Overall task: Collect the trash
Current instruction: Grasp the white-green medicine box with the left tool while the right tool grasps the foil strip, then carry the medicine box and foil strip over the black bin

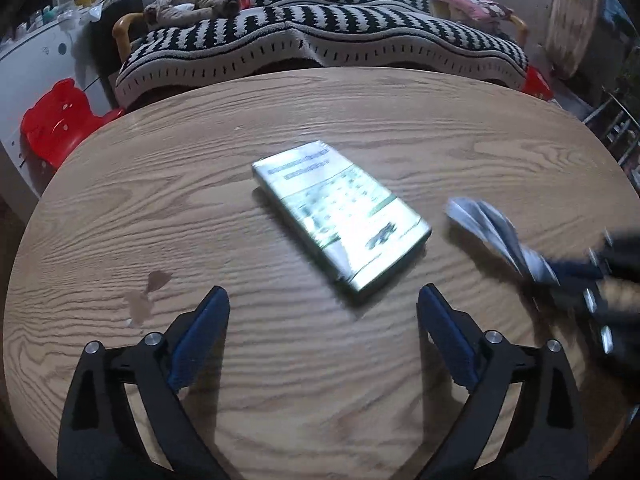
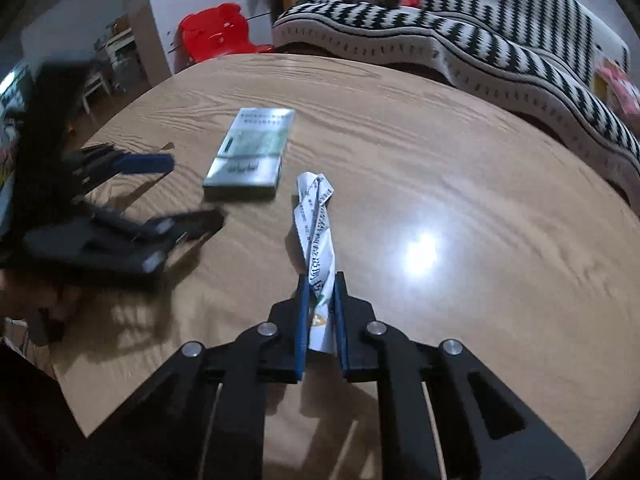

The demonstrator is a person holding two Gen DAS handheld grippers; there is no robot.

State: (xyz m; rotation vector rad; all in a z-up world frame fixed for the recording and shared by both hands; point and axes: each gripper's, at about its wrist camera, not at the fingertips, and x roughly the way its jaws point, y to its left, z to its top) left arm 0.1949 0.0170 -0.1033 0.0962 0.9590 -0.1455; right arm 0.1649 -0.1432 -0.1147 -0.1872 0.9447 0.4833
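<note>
The right gripper (image 2: 322,280) has its blue-padded jaws pinched tight on a twisted strip of white printed paper (image 2: 314,220), which juts forward from between the fingertips over the round, pale wood-grain surface (image 2: 440,152); whether the far end of the strip touches the wood cannot be told. Ahead and to the left of this gripper a flat rectangular green-and-silver carton (image 2: 250,154) lies on the surface, just beside the tip of the paper but apart from it. The left gripper (image 1: 323,300) hangs above the surface with its jaws spread wide and nothing between them; the carton lies just ahead of its fingertips, slightly towards the right finger. Far beyond both grippers, past the surface's edge, stands a sofa draped in a black-and-white zigzag blanket (image 1: 320,40), and a red plastic stool (image 1: 56,120) sits off to the left
</note>
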